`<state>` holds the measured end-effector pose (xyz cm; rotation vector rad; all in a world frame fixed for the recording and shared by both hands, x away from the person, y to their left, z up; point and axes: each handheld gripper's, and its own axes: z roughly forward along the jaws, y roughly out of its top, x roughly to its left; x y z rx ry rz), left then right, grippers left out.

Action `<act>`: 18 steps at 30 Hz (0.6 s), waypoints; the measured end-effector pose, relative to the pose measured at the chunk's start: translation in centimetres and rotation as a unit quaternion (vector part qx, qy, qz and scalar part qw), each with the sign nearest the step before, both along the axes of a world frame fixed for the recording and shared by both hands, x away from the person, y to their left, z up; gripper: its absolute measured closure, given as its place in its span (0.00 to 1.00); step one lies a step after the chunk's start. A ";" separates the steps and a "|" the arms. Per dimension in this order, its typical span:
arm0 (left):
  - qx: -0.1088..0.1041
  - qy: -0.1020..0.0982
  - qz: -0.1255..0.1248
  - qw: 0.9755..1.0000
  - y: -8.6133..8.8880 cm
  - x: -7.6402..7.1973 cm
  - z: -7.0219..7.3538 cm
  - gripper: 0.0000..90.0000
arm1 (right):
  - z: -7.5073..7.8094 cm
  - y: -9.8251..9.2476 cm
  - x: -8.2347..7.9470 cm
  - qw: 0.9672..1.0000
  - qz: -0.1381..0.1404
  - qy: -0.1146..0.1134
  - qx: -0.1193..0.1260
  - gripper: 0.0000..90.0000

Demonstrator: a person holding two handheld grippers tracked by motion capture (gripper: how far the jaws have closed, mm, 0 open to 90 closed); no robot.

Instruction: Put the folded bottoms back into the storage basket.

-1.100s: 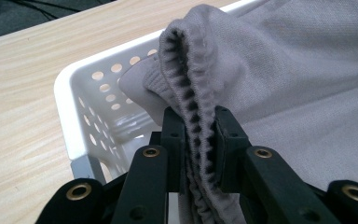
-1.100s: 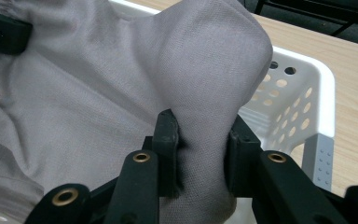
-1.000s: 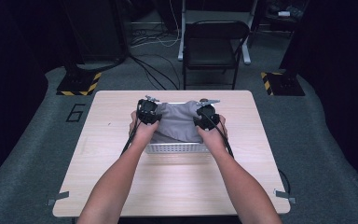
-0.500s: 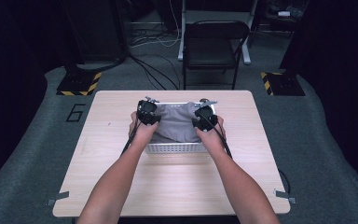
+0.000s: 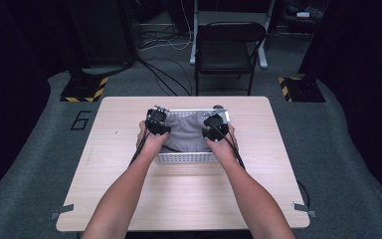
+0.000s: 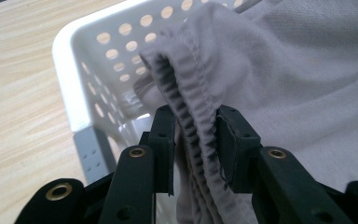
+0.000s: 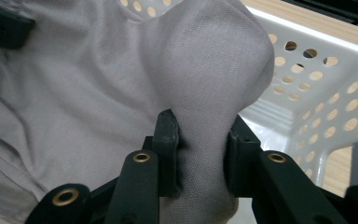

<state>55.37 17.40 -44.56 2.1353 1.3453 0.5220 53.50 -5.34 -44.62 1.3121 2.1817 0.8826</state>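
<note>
Little has shifted on the table since the earlier high view: both hands sit at the same two spots over the white perforated basket (image 5: 186,158), and the grey garment (image 5: 188,132) is spread between them as before; the one change is at the left gripper (image 5: 156,121), whose jaws have just been opening. In the left gripper view the ribbed, stitched hem of the garment (image 6: 186,100) runs up between the two black jaws, with a slim gap showing on the left side, so the grip looks to be letting go rather than pinching. The right gripper (image 5: 215,123) is narrow and clamped on a bunched fold of the same cloth (image 7: 205,93), which bulges above its pads beside the basket's corner wall (image 7: 307,84). The garment lies across the basket with its long axis running from one gripper to the other, draped inside the rim, on the far half of the wooden table (image 5: 129,199). Judging from this, the cloth now hangs mostly from the right side, and whatever follows turns on the left edge dropping into the basket straight below its jaws.
</note>
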 end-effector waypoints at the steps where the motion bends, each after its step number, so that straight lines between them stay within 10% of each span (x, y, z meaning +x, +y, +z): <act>1: 0.000 -0.002 0.002 1.000 0.1 0.0 0.0 0.75 | -0.1 0.1 0.0 1.000 0.000 -0.001 -0.004 0.77; 18: -0.013 -0.019 0.004 1.000 1.3 -1.0 0.7 0.63 | -0.3 0.2 0.3 1.000 -0.010 0.016 -0.020 0.76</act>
